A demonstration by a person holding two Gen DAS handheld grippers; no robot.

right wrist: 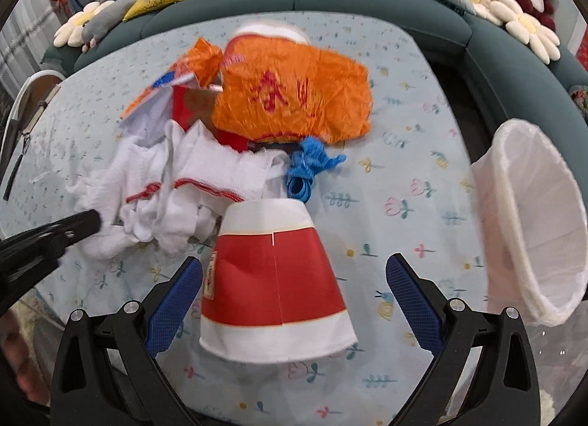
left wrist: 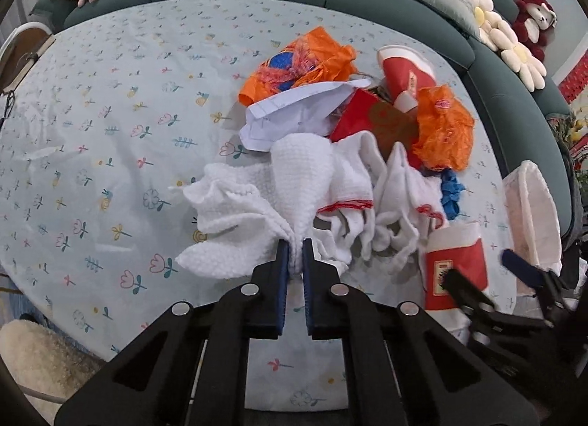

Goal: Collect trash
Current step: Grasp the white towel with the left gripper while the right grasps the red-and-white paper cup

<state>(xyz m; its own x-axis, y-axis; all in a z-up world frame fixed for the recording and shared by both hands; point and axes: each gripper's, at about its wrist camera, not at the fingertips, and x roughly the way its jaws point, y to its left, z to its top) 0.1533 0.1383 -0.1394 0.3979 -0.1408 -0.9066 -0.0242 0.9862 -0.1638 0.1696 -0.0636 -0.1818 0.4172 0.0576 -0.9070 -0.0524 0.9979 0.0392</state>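
Left wrist view — left hand-held gripper (left wrist: pixel 296 255) pinches the white cloth (left wrist: pixel 257 213); right hand-held gripper (right wrist: pixel 294 279) gapes wide around the upside-down paper cup (right wrist: pixel 275 279) — not gripping.

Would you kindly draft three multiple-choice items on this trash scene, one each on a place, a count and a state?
1. Where does the white lined bin lie relative to the right tool?
A. To its right, tipped on its side
B. To its left, upright
C. Behind the sofa

2. How many red-and-white paper cups are on the table?
A. One
B. Two
C. Four

3. What state is the left tool in?
A. Wide open over bare cloth
B. Shut on the white cloth
C. Shut on a cup

Answers:
1. A, since the bin's open mouth shows at the right edge of the right wrist view.
2. B, one near cup between the open right tool's fingers, one far cup behind the orange bags.
3. B, its blue pads pinch a fold of the cloth.
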